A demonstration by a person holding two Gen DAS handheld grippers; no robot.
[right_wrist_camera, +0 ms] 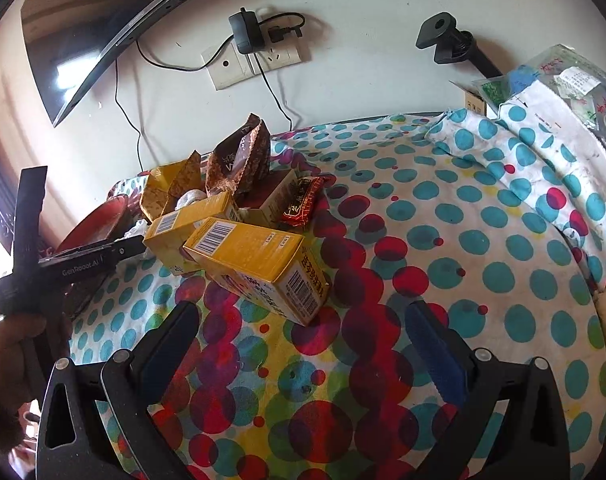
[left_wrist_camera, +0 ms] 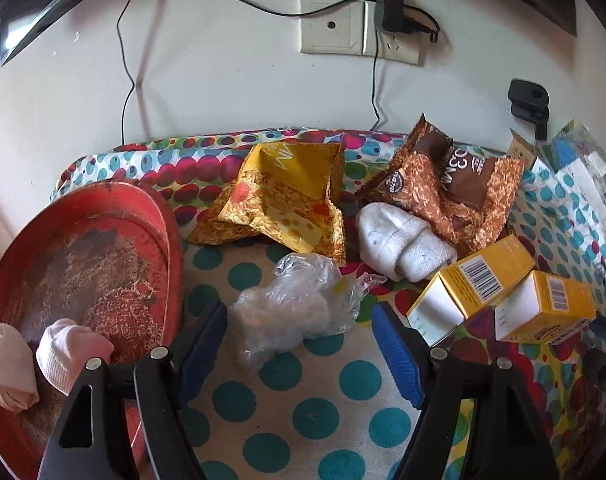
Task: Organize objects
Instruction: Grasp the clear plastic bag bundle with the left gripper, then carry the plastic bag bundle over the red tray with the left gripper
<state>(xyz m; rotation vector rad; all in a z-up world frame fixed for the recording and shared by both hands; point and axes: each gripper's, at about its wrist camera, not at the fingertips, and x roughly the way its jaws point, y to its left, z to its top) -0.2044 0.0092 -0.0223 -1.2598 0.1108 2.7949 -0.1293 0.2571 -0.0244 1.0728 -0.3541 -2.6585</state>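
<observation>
While both of your claws hang apart over the dotted cloth, nothing is gripped.

Through the left wrist view, your left claw (left_wrist_camera: pixel 299 340) is spread wide, with a crumpled clear plastic bag (left_wrist_camera: pixel 295 304) lying between its blue pads (left_wrist_camera: pixel 395 352); whether they touch it you cannot tell. A red tray (left_wrist_camera: pixel 103 240) sits at the near left with two rolled socks (left_wrist_camera: pixel 43 352) in it. Farther off lie a yellow snack bag (left_wrist_camera: pixel 287 200), a brown snack bag (left_wrist_camera: pixel 447 184) and a white sock bundle (left_wrist_camera: pixel 399 240); two yellow cartons (left_wrist_camera: pixel 503 292) rest at the right. Through the right wrist view, your right claw (right_wrist_camera: pixel 303 344) is also spread, bare cloth (right_wrist_camera: pixel 463 240) between its fingers, the nearest yellow carton (right_wrist_camera: pixel 259 268) just beyond them. A small red wrapped snack (right_wrist_camera: pixel 301 200) lies behind the cartons.
</observation>
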